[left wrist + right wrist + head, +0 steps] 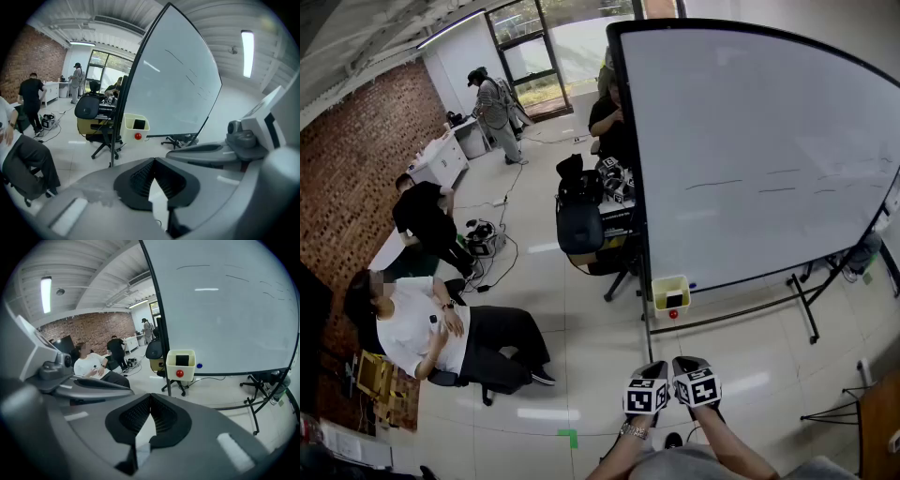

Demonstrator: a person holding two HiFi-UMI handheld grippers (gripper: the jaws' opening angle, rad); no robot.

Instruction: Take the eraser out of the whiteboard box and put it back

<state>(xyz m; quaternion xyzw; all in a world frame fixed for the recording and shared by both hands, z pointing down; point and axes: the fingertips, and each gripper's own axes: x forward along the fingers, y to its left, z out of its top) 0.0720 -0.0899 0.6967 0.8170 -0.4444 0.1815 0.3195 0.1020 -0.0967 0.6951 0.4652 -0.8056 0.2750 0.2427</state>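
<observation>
A pale yellow whiteboard box (pixel 669 292) hangs at the lower left corner of the whiteboard (pixel 759 141), with a red knob (pixel 673 314) under it. The black eraser (pixel 675 299) stands inside the box. My left gripper (pixel 651 368) and right gripper (pixel 687 363) are side by side low in the head view, well short of the box, both shut and holding nothing. The left gripper view shows the box (pixel 136 125) and eraser (pixel 139 123) far beyond the shut jaws (pixel 153 161). In the right gripper view the box (pixel 181 365) and eraser (pixel 182 360) sit above the shut jaws (pixel 150 397).
The whiteboard stand's legs (pixel 807 302) spread over the floor on the right. A black office chair with a bag (pixel 579 225) stands left of the board. A seated person in a white shirt (pixel 422 323) and other people are further left. Green tape (pixel 569 436) marks the floor.
</observation>
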